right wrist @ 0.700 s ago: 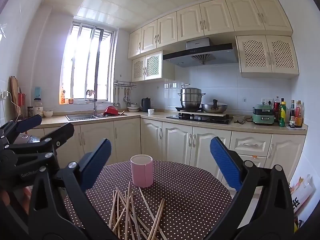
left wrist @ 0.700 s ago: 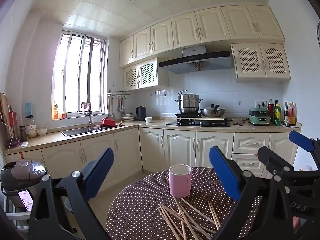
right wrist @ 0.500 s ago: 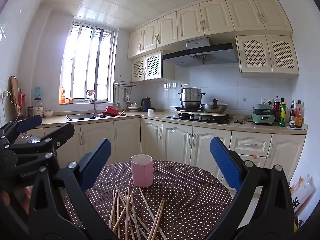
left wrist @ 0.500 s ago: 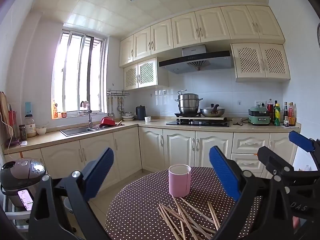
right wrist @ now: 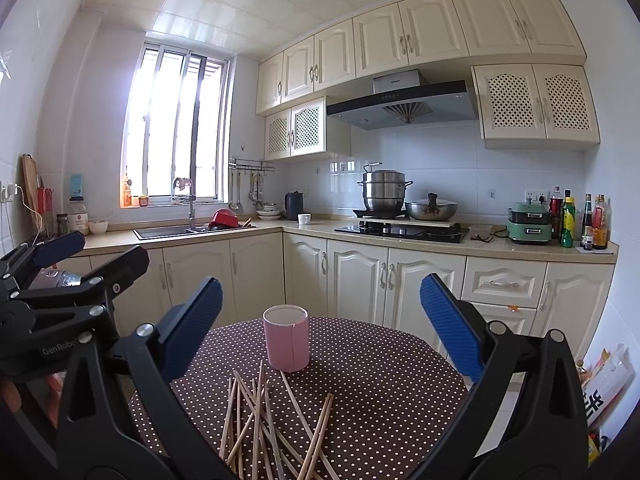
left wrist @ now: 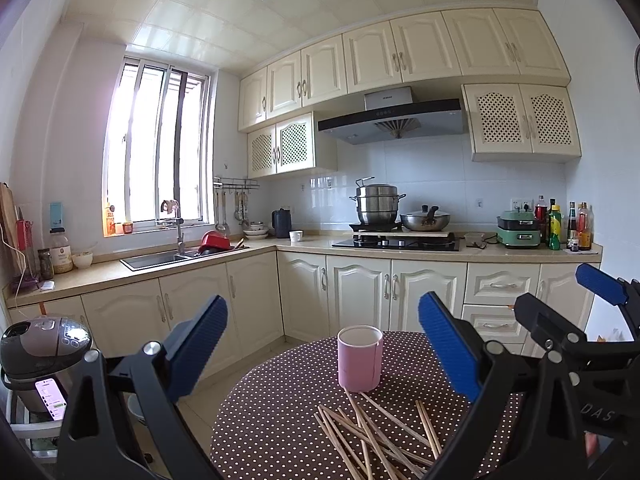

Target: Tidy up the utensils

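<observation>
Chopsticks (right wrist: 264, 420) lie scattered – seemingly loose – before the pink cup (right wrist: 286, 338) on the dotted surface (right wrist: 380, 380); both grippers' fingers (left wrist: 198, 346) (right wrist: 192, 330) spread wide, empty.

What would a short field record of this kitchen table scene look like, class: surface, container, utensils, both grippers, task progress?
surface: round table under a brown cloth with white dots
container: pink cup, upright, nothing showing above its rim
utensils: wooden chopsticks, loose and crossed in a heap on the cloth in front of the cup
left gripper: open, level, holding nothing
right gripper: open, level, holding nothing
progress: no chopstick picked up or in the cup yet
</observation>
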